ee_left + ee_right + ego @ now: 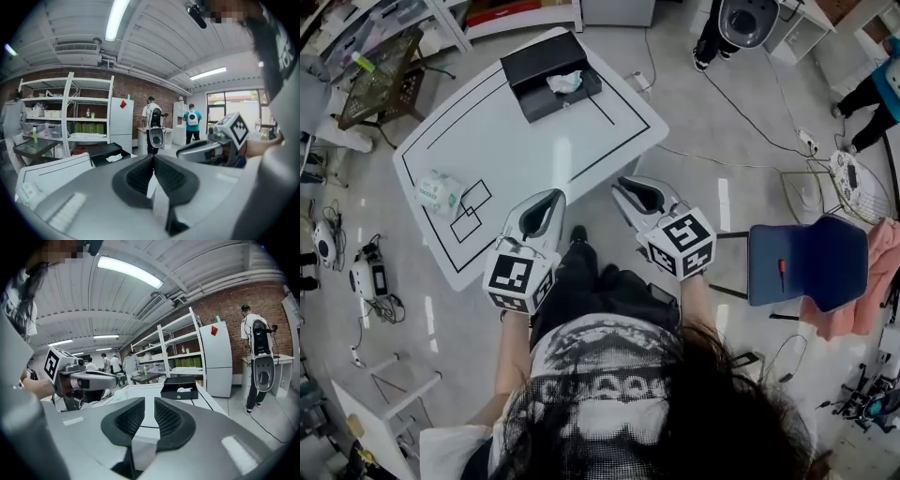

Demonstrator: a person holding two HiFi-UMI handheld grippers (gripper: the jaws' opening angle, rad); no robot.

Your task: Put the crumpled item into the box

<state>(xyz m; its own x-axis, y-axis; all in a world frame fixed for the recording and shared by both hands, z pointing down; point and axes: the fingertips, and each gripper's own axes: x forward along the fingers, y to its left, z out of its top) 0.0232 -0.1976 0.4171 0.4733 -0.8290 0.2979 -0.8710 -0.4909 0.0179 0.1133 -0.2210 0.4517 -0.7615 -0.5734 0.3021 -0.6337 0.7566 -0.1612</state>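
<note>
Crumpled item [439,192]: table's [534,150] left edge; box [551,75]: far end. Left gripper [153,157] fingers together; right gripper [149,401] fingers seemingly slightly apart; both empty. We fear closed jaws nudging it off the table.

Left gripper [553,197] and right gripper [625,185]: pale grey moulded shells, dark ribbed pads [138,176], each with a white cube [518,277] bearing black square markers. Wearer: white tee [609,370] with black print, black trousers [591,292], long dark hair [722,412].
</note>
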